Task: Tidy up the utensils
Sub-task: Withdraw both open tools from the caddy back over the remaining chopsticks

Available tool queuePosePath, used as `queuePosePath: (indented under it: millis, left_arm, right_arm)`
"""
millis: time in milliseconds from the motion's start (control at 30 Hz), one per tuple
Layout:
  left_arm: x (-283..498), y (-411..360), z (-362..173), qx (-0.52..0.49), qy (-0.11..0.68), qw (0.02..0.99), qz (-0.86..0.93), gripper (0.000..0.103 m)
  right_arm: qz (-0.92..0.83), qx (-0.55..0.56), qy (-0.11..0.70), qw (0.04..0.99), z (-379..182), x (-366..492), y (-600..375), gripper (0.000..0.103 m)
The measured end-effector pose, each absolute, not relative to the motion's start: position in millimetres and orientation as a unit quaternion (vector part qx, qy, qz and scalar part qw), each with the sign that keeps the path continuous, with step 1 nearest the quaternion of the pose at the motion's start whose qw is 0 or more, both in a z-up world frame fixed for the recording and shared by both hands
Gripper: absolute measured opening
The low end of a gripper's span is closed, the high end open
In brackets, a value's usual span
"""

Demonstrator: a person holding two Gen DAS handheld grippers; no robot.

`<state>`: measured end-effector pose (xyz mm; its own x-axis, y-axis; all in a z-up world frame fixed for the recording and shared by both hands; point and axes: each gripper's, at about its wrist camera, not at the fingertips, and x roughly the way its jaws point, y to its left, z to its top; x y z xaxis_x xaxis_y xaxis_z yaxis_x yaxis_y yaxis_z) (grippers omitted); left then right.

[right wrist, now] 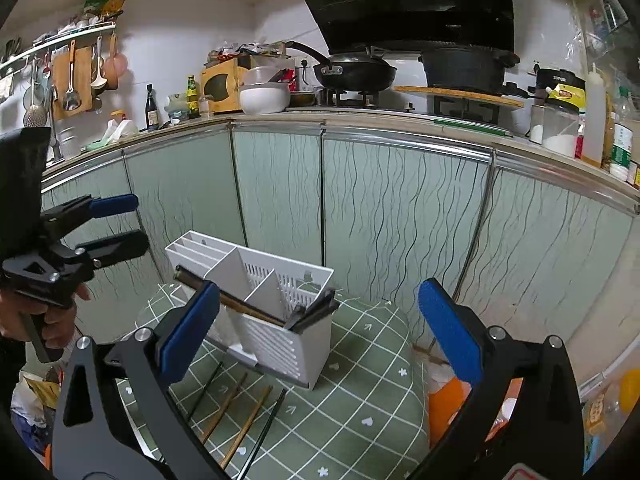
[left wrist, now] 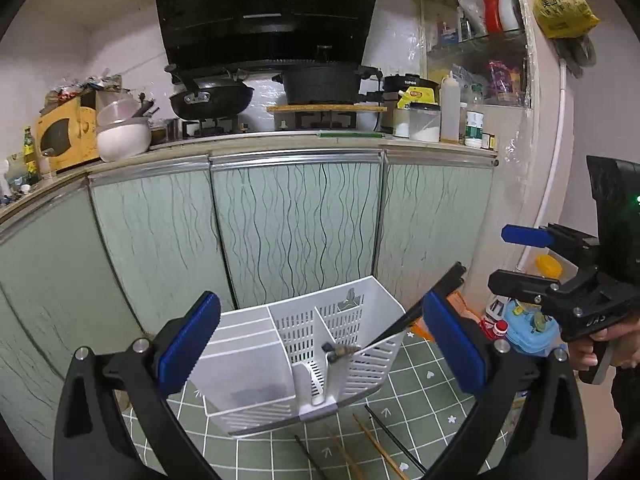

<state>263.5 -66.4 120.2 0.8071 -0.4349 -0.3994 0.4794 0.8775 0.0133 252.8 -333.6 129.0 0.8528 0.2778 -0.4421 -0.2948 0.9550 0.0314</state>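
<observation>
My left claw (left wrist: pixel 320 344) is wide open and holds nothing. Its two blue pads (left wrist: pixel 188 344) stand far apart at the bottom of the left view. Between them I see the white holder (left wrist: pixel 304 360), in the lower middle of that frame. It sits on a surface with a green checked cloth (left wrist: pixel 420 364).

The holder has three parts. The left part has smooth walls, and I see something dark low inside it, but I cannot tell what it is. The middle part has walls full of little holes. In the right part a pair of dark chopsticks (left wrist: pixel 420 312) leans out over the right rim, with the top ends up toward the right pad. A brown ringed tip lies at the lower end of them, inside the holder.

My right claw (right wrist: pixel 320 340) is wide open too and grips nothing. In its view the white holder (right wrist: pixel 280 320) is in the lower middle, between the pads. Dark chopsticks (right wrist: pixel 316 310) poke out of its right corner. A long brown stick (right wrist: pixel 240 308) lies slanted across the front of the holder, and its left end passes behind the left blue pad (right wrist: pixel 188 332).

In front of the holder, low in the frame, four loose chopsticks (right wrist: pixel 240 420) lie on the green cloth (right wrist: pixel 360 400), two brown and two dark.
</observation>
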Motion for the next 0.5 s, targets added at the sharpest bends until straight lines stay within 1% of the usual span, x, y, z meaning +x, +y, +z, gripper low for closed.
queuePosePath:
  millis: [167,500]
  left_arm:
    - [240.8,-61.2,113.6,0.058,0.198,0.951,-0.228,0.099]
    - [197.5,-50.3,86.2,0.066,0.205,0.955,-0.205,0.099]
  right_arm:
    - [0.143,-0.017,0.231,0.962,119.3,229.9,-330.9,0.095]
    - [0.139,-0.016,0.246,0.959,81.8,186.9,-320.1,0.095]
